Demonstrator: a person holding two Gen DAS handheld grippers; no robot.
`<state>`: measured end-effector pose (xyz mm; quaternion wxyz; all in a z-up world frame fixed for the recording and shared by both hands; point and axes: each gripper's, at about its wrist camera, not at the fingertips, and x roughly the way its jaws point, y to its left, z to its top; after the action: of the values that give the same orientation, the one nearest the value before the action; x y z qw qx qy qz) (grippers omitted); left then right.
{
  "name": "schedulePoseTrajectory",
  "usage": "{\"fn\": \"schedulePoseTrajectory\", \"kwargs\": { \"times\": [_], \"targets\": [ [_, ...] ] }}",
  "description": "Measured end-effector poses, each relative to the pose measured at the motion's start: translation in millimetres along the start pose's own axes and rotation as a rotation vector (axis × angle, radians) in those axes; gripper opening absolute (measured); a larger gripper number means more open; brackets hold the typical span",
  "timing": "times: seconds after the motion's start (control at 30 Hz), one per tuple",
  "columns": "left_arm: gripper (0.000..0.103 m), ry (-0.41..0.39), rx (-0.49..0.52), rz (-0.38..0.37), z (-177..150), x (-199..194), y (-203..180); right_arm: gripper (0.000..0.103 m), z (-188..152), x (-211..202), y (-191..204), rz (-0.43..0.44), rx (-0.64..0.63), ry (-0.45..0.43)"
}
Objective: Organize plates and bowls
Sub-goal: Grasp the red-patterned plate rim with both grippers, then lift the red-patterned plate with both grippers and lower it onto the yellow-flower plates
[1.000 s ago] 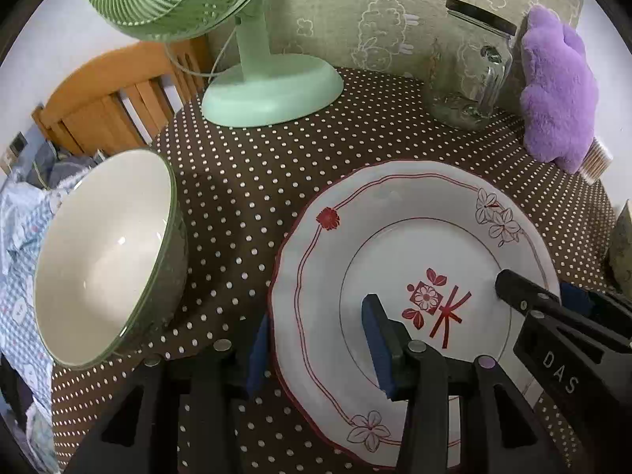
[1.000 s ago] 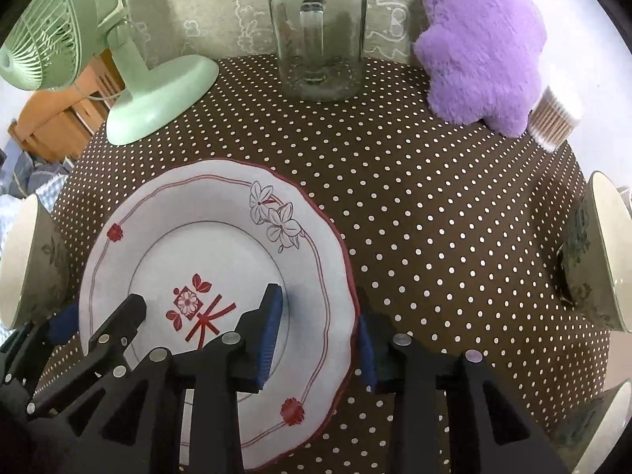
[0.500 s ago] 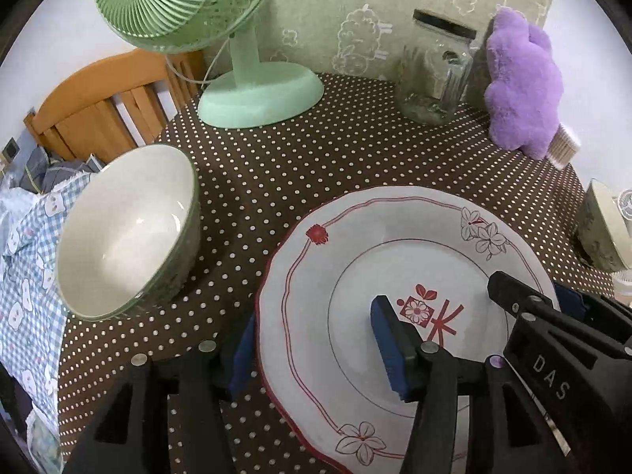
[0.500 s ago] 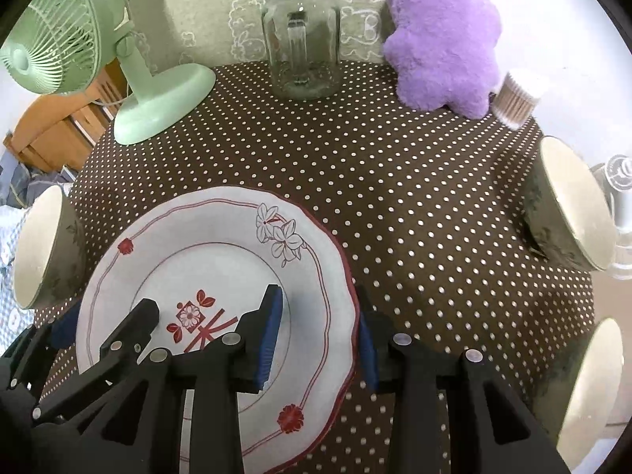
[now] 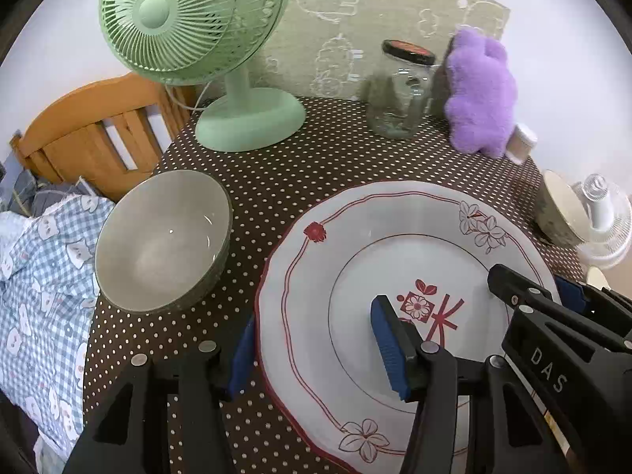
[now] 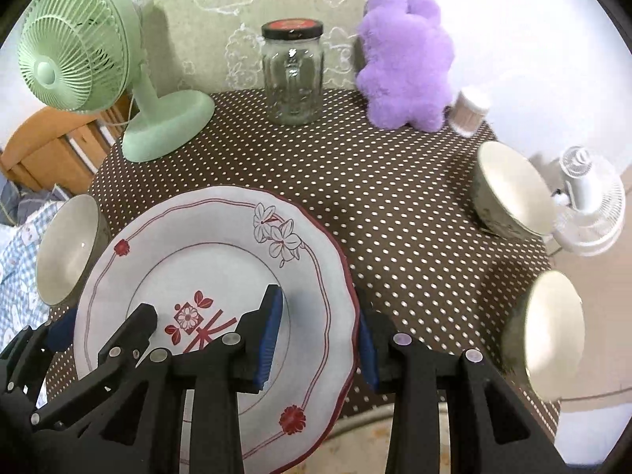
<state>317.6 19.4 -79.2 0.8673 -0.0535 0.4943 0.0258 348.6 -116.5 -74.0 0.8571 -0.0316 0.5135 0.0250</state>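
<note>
Plate [image 5: 395, 260]: white, scalloped dark-red edge, thin red rings, red flower motif with red strokes at centre, outlined blossoms and a solid red rosette on the border; bowls [image 5: 162, 241] [image 6: 513, 193] [image 6: 549, 331]: cream inside, grey-green outside. Tablecloth [image 6: 395, 205]: dark brown with small white dots; fan [image 5: 197, 19]: pale mint green; jar [image 6: 292, 79]: clear glass, black lid with a red top; plush toy [image 6: 407, 67]: lilac. Gripper pads [image 6: 268, 335]: blue on black fingers; cloth [image 5: 35, 276] beside the table: blue-and-white check with small white figures; chair [image 5: 91, 130]: orange-brown wood; wall hanging [image 5: 355, 19]: olive with white line drawings.
</note>
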Motion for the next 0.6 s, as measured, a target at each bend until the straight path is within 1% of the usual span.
{"fn": "schedulePoseTrajectory", "kwargs": {
  "times": [0.17,0.33,0.53,0.6],
  "targets": [
    [0.055,-0.006,0.048,-0.049,-8.7,-13.3,-6.1,0.039,-17.3,-22.6,-9.8,-0.054,0.045,-0.012],
    [0.055,-0.013,0.120,-0.101,-23.8,-28.5,-21.7,0.039,-38.5,-41.7,-21.2,-0.101,0.102,-0.016],
    [0.055,-0.004,0.156,-0.133,-42.0,-41.8,-41.1,0.039,-64.9,-59.0,-37.5,-0.143,0.145,-0.016],
    [0.055,-0.009,0.163,-0.132,-49.0,-45.6,-46.5,0.039,-73.4,-63.6,-43.6,-0.148,0.155,-0.017]
  ]
}}
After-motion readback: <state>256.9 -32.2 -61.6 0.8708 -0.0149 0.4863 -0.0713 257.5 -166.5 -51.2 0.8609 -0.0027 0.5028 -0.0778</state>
